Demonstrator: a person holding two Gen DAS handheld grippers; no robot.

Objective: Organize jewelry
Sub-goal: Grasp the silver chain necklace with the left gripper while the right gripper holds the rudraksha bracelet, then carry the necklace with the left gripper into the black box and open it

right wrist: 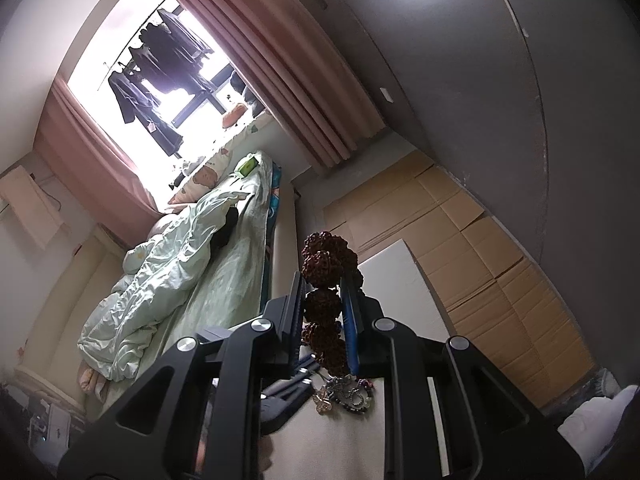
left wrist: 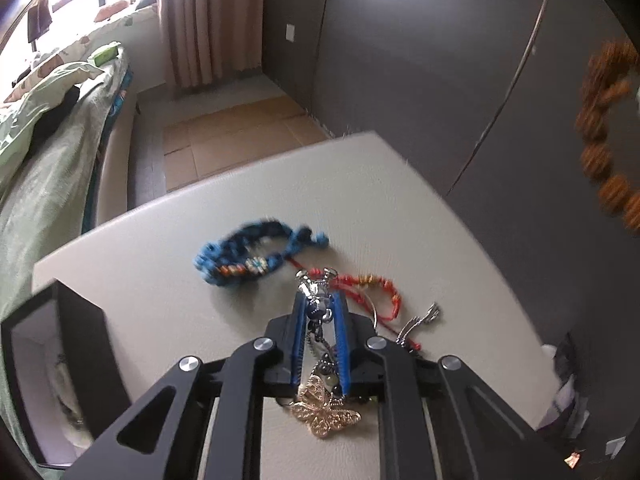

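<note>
Right gripper [right wrist: 323, 292] clamped on brown bead bracelet [right wrist: 325, 280], raised above white table [right wrist: 394, 280].
Beads stick out past the fingertips; tangled jewelry pile [right wrist: 346, 394] lies below on the table; bed [right wrist: 192, 248] and window [right wrist: 160, 80] behind.

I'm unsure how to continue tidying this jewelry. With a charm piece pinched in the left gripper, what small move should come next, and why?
Probably lift the left gripper a little and carry it toward the open black box at its left: its jaws are shut on the silver charm, whose chain and gold butterfly trail beneath.
</note>
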